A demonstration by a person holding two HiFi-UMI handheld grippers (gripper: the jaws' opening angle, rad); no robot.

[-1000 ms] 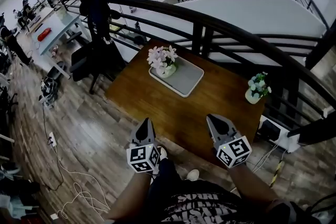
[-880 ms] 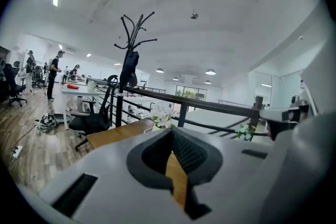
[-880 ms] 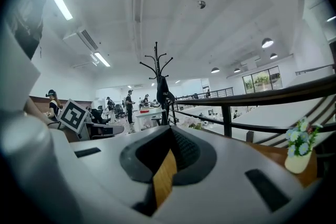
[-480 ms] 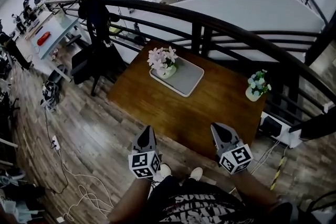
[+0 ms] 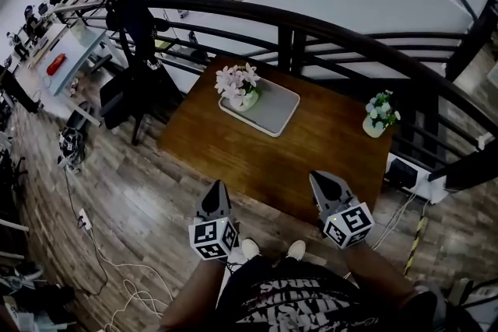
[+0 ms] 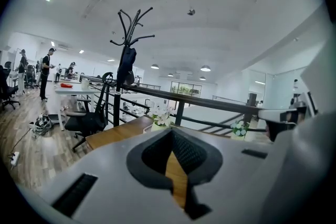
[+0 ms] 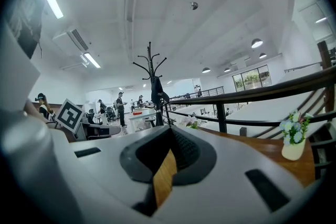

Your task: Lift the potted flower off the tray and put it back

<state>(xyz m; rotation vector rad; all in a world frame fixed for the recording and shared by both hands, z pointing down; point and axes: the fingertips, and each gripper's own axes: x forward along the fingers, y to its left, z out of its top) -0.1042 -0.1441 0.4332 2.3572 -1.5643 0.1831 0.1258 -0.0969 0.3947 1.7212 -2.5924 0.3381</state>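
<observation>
**A:** How do the tools stand?

**B:** The left tool (image 5: 216, 189) has its grey jaws pressed together with nothing between them. From the head view its tip sits over the wood-plank floor (image 5: 140, 198), just short of the near edge of the brown wooden tabletop (image 5: 311, 144). The right tool (image 5: 318, 181) is also closed and empty, and its tip lies just past that near edge.

**A:** And the potted flower?

**B:** The potted flower (image 5: 240, 85), pink and white blooms in a pale round pot, stands well ahead of the left tool. It is on the far left end of a flat grey rectangular tray (image 5: 274, 110) with a white rim. Neither tool touches it.

**A:** Where is the tray?

**B:** Ahead of both tools and well apart from them, nearer the left tool's line than the right's.

**A:** Anything else nearby?

**B:** A small white pot of blue and white flowers (image 5: 379, 117) stands ahead and to the right of the right tool. A curved black metal railing (image 5: 334, 35) runs beyond the tabletop, and a black coat stand (image 5: 117, 4) rises ahead and to the left of the left tool.
</observation>
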